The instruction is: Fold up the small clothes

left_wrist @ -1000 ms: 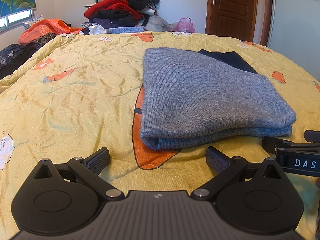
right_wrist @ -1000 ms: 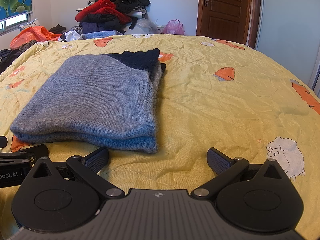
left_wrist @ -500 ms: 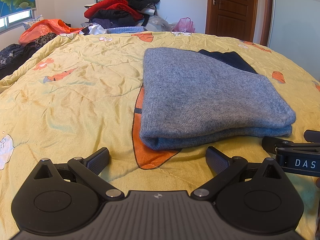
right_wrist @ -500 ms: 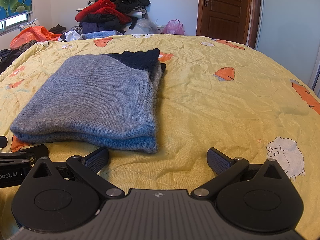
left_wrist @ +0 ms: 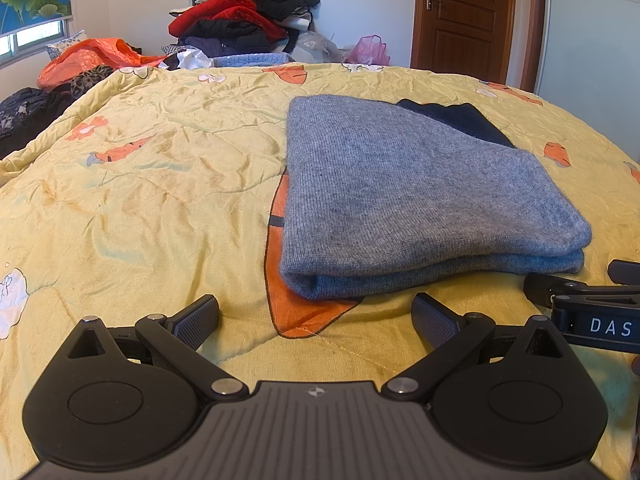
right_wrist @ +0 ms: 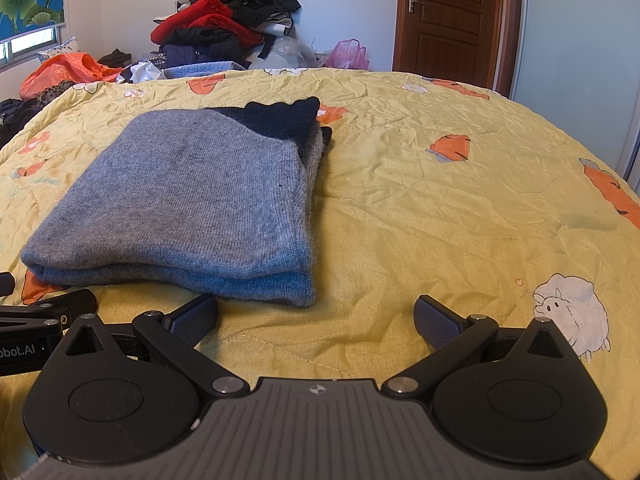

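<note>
Grey folded sweater (left_wrist: 416, 196) lies lengthwise away from both wide-spread, empty tools (left_wrist: 316, 316) (right_wrist: 316, 316).

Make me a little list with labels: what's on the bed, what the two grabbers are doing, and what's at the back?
garment: grey knit sweater, folded flat, dark navy part at its far end
surface: yellow quilt with orange carrot prints
left gripper: open, empty, just short of the sweater's near edge
right gripper: open, empty, near the sweater's right corner
background: clothes pile, wooden door
fold status: looks finished
</note>
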Motion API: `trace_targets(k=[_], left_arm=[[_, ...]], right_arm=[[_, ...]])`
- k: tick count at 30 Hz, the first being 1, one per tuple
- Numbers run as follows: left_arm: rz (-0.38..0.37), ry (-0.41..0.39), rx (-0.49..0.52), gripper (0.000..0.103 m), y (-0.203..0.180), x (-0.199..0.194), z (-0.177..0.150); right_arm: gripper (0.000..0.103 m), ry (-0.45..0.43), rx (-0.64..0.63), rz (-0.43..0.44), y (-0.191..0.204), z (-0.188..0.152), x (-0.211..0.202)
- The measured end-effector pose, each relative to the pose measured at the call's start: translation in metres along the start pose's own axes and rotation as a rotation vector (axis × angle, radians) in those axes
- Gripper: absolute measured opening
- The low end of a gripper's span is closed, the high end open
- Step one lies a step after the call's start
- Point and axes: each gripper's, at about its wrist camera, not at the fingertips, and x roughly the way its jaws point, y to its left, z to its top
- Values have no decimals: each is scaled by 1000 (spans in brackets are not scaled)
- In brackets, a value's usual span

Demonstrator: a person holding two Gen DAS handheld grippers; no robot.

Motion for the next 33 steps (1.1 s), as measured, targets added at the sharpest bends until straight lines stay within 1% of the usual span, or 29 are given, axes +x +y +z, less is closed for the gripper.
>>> trace_targets(k=[18, 33], left_arm=[[0, 1, -1, 103, -1, -1, 0], [-21, 35, 18, 103, -1, 2, 7]], right_arm=[[103, 0, 0, 0, 0, 0, 0], [103, 0, 0, 0, 0, 0, 0]])
